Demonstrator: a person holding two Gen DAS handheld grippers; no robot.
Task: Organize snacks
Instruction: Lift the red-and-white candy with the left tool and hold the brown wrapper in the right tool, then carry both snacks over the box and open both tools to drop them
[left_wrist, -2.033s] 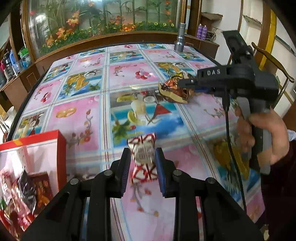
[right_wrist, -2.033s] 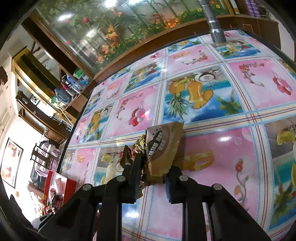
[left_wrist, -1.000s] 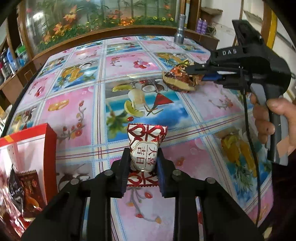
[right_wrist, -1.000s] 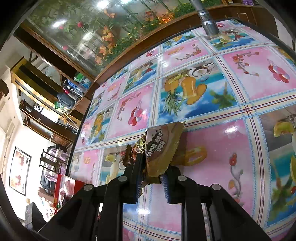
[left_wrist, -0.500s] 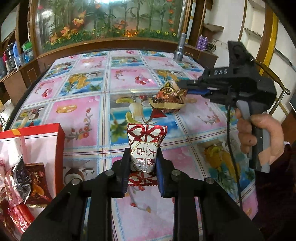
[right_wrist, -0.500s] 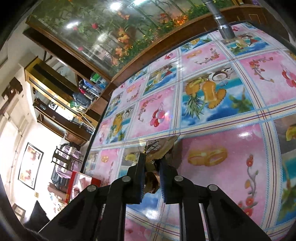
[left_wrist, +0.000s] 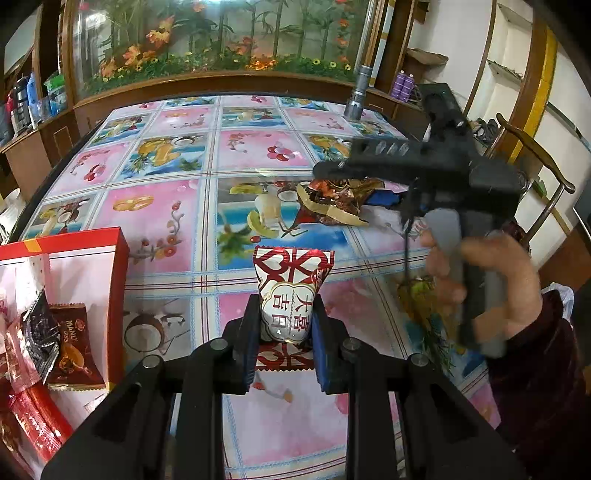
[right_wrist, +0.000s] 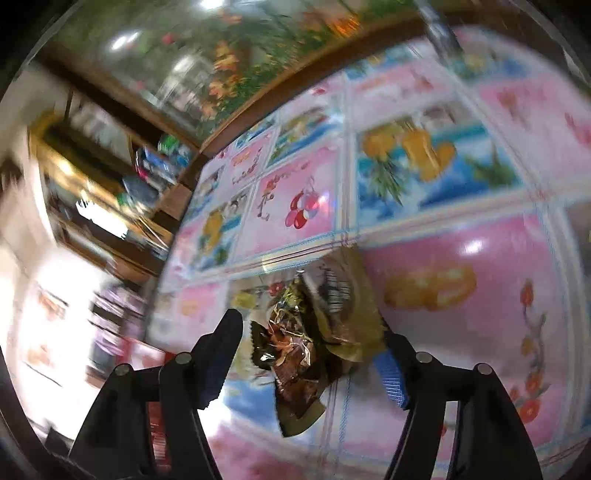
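My left gripper (left_wrist: 282, 332) is shut on a red-and-white candy packet (left_wrist: 290, 291) and holds it upright above the table. The right gripper (right_wrist: 310, 354) has its jaws spread wide, and a brown-gold snack packet (right_wrist: 314, 343) sits loose between them; the view is blurred. In the left wrist view the right gripper (left_wrist: 354, 184) hovers over that brown packet (left_wrist: 332, 206) at mid table. A red box (left_wrist: 62, 295) with several snack packets in it stands at the left.
The table (left_wrist: 166, 221) has a glossy pink-and-blue fruit-print cover. A metal flashlight (left_wrist: 358, 92) stands at the far right edge. A wooden ledge with a glass plant display runs behind. A wooden chair (left_wrist: 535, 177) stands to the right.
The right gripper's jaws have opened wide and let go of the brown packet. The left gripper still holds the candy packet and has barely moved.
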